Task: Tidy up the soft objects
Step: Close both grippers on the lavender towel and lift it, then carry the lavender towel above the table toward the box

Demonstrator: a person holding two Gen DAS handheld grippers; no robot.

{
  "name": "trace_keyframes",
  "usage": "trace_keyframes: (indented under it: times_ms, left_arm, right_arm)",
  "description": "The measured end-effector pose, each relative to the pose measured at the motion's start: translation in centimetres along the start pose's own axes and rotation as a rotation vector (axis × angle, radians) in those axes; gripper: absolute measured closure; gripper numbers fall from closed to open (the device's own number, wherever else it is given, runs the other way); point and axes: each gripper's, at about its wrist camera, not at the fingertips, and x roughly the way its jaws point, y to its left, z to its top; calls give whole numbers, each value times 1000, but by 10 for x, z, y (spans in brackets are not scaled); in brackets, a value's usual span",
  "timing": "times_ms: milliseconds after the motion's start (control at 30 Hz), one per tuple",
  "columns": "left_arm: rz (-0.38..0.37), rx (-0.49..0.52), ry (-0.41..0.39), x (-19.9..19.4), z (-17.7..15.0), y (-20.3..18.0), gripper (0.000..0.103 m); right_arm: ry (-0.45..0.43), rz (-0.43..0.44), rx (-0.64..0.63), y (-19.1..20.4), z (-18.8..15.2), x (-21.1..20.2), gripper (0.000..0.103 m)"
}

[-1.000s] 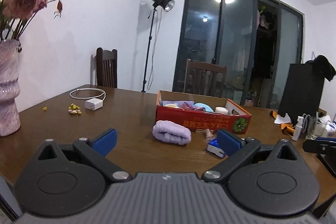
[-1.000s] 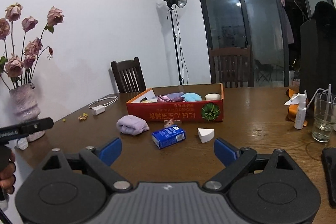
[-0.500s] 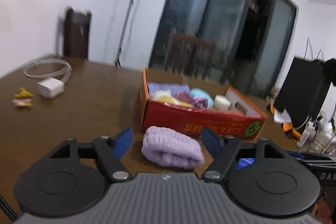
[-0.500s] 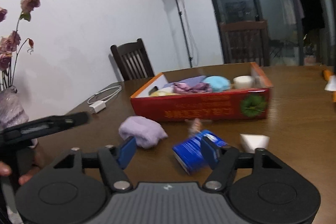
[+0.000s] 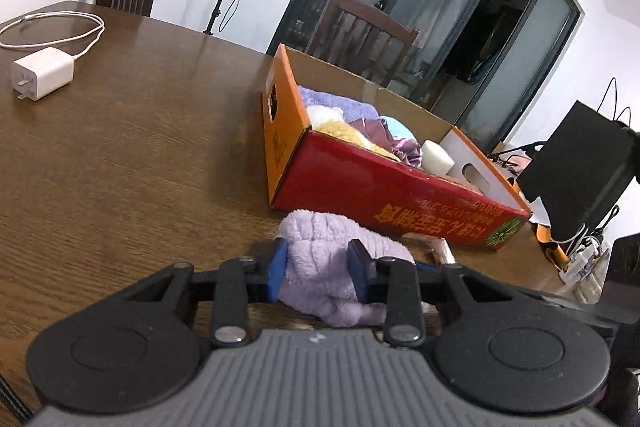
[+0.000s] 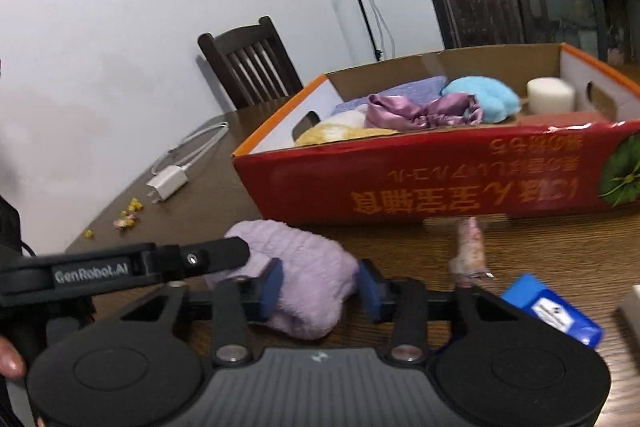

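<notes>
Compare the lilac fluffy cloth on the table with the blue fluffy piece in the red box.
The lilac fluffy cloth lies on the wooden table in front of the red box; the blue fluffy piece rests inside the box. The lilac cloth sits between the pads of both tools, whose jaws are closing; the blue piece is untouched. The lilac cloth lies alone; the blue one touches a shiny purple fabric. Both look plush.

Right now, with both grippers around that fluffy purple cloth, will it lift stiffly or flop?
Probably flop: the purple cloth looks plush and bunched, bulging around the closing left gripper and right gripper. It likely weighs little and squashes rather than slips. Being limp, its loose ends may sag between the two grips.
</notes>
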Motion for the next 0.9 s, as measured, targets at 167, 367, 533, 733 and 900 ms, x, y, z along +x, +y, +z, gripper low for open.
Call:
trace_keyframes:
  times_ms: [167, 367, 533, 733, 900]
  left_arm:
    - [-1, -1, 8, 4, 1, 3, 73]
    - [-19, 15, -24, -12, -6, -9, 75]
    - [-91, -25, -42, -60, -49, -47, 75]
    - [-164, -35, 20, -90, -110, -101, 77]
    - [-151, 63, 34, -96, -129, -131, 69]
  right_arm:
    - [-9, 33, 11, -4, -2, 4, 76]
    - [-7, 42, -42, 9, 3, -14, 85]
    - [-51, 36, -193, 27, -17, -87, 85]
    - [42, -10, -164, 0, -63, -160, 85]
    - [28, -32, -114, -24, -87, -204, 77]
